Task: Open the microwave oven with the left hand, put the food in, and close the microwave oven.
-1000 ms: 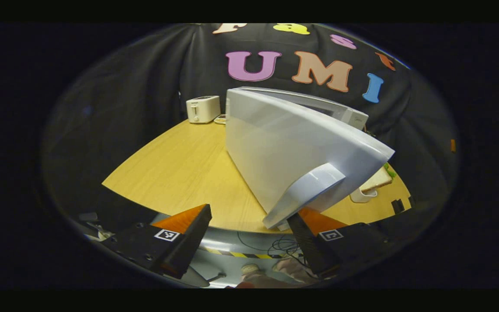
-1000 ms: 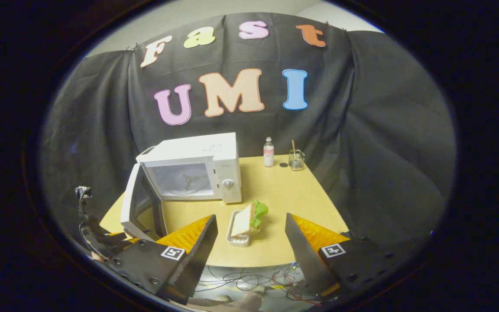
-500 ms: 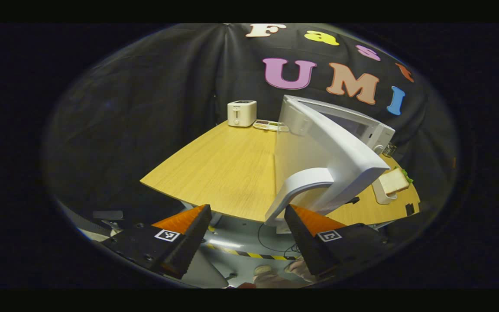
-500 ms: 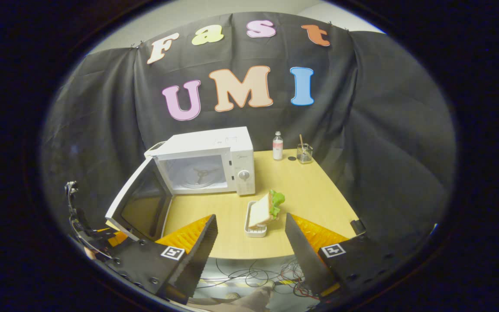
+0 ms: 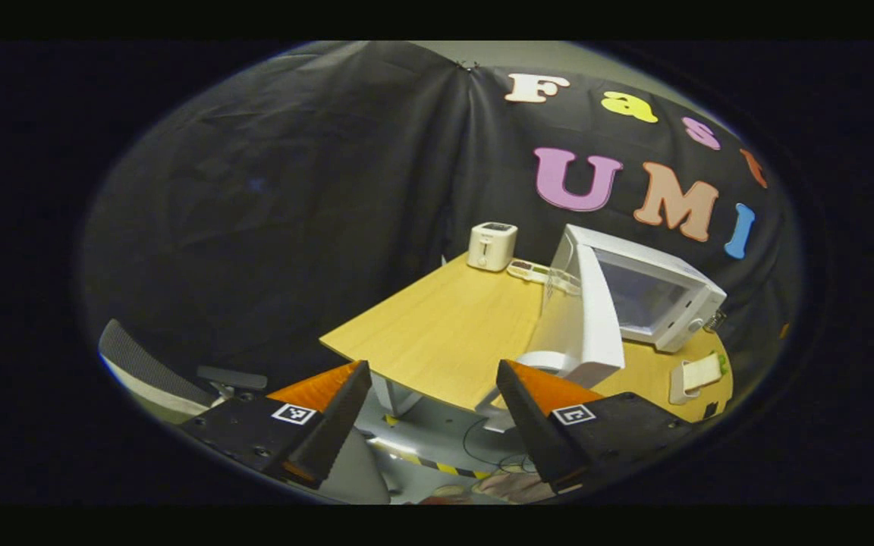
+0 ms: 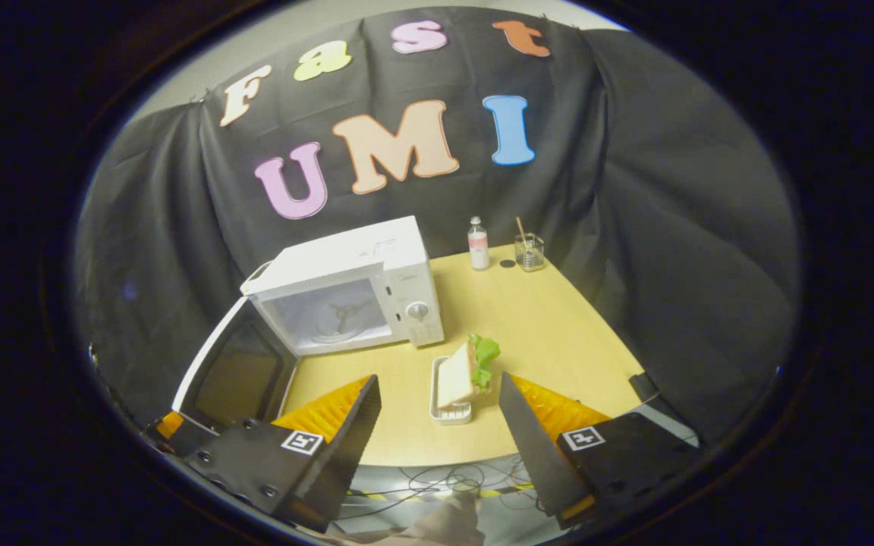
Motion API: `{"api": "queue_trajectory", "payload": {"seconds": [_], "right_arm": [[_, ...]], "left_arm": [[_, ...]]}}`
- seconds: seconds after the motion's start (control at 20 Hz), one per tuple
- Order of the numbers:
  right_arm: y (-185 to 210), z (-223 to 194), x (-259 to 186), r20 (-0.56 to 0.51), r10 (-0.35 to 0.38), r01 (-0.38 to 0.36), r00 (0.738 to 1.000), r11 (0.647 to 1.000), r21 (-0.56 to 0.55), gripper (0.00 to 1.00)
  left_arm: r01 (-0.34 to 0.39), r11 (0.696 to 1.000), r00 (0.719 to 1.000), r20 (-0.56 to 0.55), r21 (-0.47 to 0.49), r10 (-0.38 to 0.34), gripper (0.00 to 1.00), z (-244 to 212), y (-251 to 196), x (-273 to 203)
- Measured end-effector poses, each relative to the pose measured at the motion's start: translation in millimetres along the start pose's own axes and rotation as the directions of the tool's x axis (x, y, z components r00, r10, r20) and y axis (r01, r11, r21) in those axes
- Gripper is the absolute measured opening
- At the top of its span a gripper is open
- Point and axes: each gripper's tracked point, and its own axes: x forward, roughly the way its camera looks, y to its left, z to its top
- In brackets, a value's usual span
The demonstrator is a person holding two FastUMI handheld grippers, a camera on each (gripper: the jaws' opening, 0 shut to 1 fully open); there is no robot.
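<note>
Your left hand-held gripper [image 5: 431, 398] is spread open over the near edge of the surface [image 5: 437, 334], gripping nothing; 1 second ago the door handle sat between its fingers, now the handle is off to the right. The microwave [image 6: 346, 284] door [image 6: 232, 371] has swung wide open past the surface's left edge, leaving the cavity clear. The sandwich [image 6: 466, 368] stands in its tray [image 6: 448, 411] before the microwave. Your right hand-held gripper [image 6: 441, 409] is open, empty.

left gripper [image 5: 431, 394] jaws apart, right gripper [image 6: 441, 409] jaws apart
</note>
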Motion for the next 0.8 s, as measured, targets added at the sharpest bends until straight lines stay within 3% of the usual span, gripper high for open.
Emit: {"api": "queue_trajectory", "payload": {"seconds": [0.2,0.25,0.35,0.4,0.55,0.6,0.8], "right_arm": [[-4,12,54,-0.1,0.056,-0.047,0.993,0.996,0.081,0.97],[-8,12,68,-0.134,0.061,-0.05,0.989,0.995,0.089,0.92],[-19,10,98,-0.216,0.063,-0.043,0.974,0.995,0.094,0.97],[-22,6,112,-0.257,0.072,-0.049,0.964,0.994,0.095,0.98],[-36,-17,149,-0.407,0.072,-0.04,0.911,0.995,0.087,0.92],[-42,-27,160,-0.456,0.073,-0.041,0.887,0.996,0.081,0.98],[-52,-60,194,-0.592,0.105,-0.037,0.799,0.991,0.125,0.98]], "left_arm": [[-0.12,0.993,0.986,0.113,-0.01,0.121,0.96,50,9,4],[-0.139,0.99,0.981,0.135,-0.004,0.138,0.99,58,6,3],[-0.153,0.988,0.973,0.174,-0.015,0.154,0.96,77,-2,7],[-0.158,0.987,0.969,0.189,-0.027,0.16,0.99,86,-8,9],[-0.196,0.98,0.953,0.226,-0.04,0.2,0.93,101,-19,16],[-0.208,0.977,0.948,0.235,-0.041,0.212,0.96,104,-22,16],[-0.24,0.969,0.935,0.255,-0.059,0.247,0.96,115,-35,22]]}}
